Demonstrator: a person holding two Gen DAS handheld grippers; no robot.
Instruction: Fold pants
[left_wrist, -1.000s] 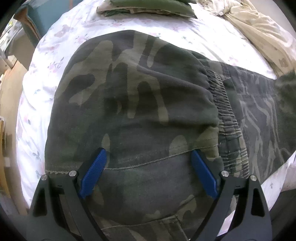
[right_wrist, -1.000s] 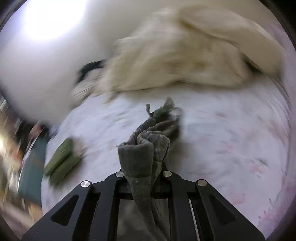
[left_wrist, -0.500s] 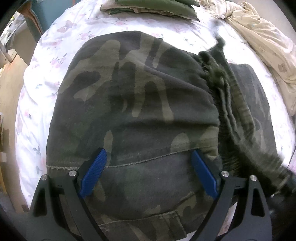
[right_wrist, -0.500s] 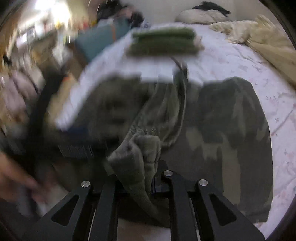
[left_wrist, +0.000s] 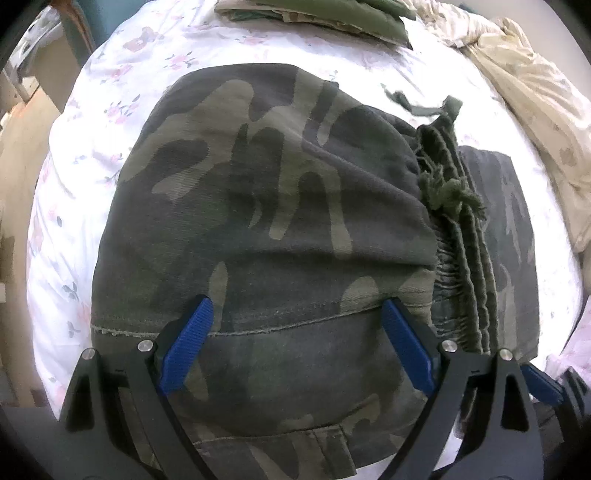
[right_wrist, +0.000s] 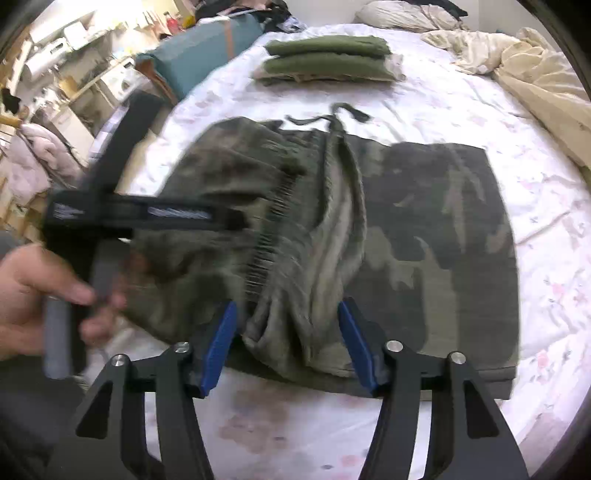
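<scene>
Camouflage pants (left_wrist: 266, 206) lie folded on the floral bed sheet (left_wrist: 122, 81), the ribbed waistband (left_wrist: 458, 236) and its drawstring (left_wrist: 421, 107) lying on top of the fold at the right. My left gripper (left_wrist: 295, 336) is open low over the pants' near part, blue pads (left_wrist: 184, 343) apart. In the right wrist view the pants (right_wrist: 436, 236) spread across the bed. My right gripper (right_wrist: 288, 343) is open at the near edge, with the bunched waistband end (right_wrist: 295, 332) lying loose between the fingers. The left gripper's body (right_wrist: 122, 214) and a hand (right_wrist: 33, 288) show blurred at the left.
A stack of folded green garments (right_wrist: 328, 61) lies at the far side of the bed. A crumpled cream blanket (right_wrist: 535, 81) fills the far right. A teal box (right_wrist: 207, 48) and cluttered shelves (right_wrist: 66, 74) stand beyond the bed's left edge. A stain (right_wrist: 258, 424) marks the sheet near me.
My right gripper carried the waistband end over the pants to the left, laid it down at the fold and opened. My left gripper stayed open in place.
</scene>
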